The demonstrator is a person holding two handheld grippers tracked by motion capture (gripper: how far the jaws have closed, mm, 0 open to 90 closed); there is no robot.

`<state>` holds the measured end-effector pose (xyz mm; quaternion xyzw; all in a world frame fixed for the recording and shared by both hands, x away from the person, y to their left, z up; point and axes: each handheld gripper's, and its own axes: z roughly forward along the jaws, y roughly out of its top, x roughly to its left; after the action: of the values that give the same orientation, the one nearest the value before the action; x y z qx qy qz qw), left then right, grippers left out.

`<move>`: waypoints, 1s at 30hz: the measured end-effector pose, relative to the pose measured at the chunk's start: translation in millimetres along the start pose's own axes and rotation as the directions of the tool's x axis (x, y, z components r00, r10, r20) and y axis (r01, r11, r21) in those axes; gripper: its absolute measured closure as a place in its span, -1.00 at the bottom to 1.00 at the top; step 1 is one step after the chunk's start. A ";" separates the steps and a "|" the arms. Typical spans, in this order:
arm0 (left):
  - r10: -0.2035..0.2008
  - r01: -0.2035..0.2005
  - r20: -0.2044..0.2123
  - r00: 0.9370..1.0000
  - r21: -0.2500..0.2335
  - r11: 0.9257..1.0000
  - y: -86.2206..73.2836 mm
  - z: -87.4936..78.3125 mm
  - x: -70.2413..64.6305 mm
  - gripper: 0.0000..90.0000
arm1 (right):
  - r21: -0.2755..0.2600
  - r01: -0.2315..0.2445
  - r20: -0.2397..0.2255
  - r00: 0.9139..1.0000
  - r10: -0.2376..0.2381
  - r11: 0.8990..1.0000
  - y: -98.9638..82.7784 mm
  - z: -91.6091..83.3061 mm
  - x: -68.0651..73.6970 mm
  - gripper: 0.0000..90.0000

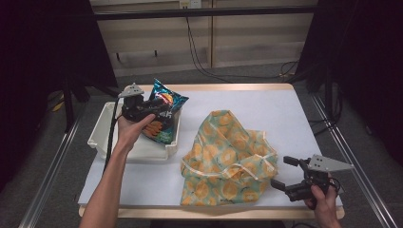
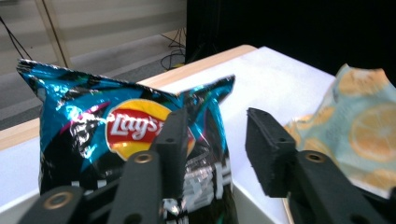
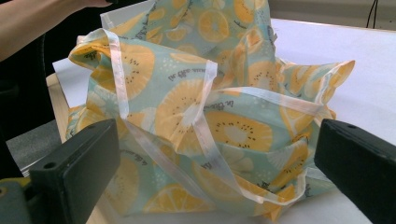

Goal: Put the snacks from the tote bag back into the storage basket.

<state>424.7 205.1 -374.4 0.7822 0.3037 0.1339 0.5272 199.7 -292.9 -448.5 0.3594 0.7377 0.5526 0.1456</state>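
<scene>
A blue Lay's chip bag [image 1: 166, 111] stands upright in the white bin [image 1: 102, 126] at the table's left. My left gripper [image 1: 160, 108] is at the bag's upper part. In the left gripper view the jaws [image 2: 217, 128] stand apart: the chip bag [image 2: 130, 126] lies behind the left jaw, its right edge reaches into the gap, and the right jaw is clear of it. A crumpled cloth bag [image 1: 228, 159] printed with orange slices lies mid-table. My right gripper [image 1: 284, 172] is open at its right front corner, jaws wide before the cloth bag [image 3: 210, 116] and its white straps.
The table has a white top [image 1: 285, 107] with a wooden edge. A person's left forearm [image 1: 111, 175] reaches from the front edge to the bin. Black stands and cables are on the floor beyond the table.
</scene>
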 end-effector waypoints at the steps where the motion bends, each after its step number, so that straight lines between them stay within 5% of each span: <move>1: 0.005 -0.005 0.001 1.000 0.007 1.000 -2.1 -1.4 -1.3 0.47 | -0.002 -0.001 0.002 1.000 0.001 1.000 0.0 0.3 0.4 -1.00; 17: 0.047 -0.047 0.003 0.999 0.101 0.994 -32.7 -21.9 -9.7 0.78 | -0.006 0.001 -0.007 1.000 -0.001 1.000 -1.5 -1.1 -1.5 -1.00; 24: 0.029 -0.029 -0.001 1.000 0.129 0.991 -50.6 -25.8 -6.6 0.74 | -0.003 -0.007 -0.007 1.000 0.007 1.000 -2.0 0.7 -4.1 -1.00; 30: 0.026 -0.023 -0.011 1.000 0.189 0.982 -64.0 -22.7 -7.7 0.79 | 0.002 0.003 -0.015 1.000 -0.003 1.000 -1.9 2.0 -3.4 -1.00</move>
<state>385.2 233.9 -422.3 0.8316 0.3089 0.1161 0.4467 202.6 -294.2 -451.6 0.3545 0.7397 0.5545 0.1406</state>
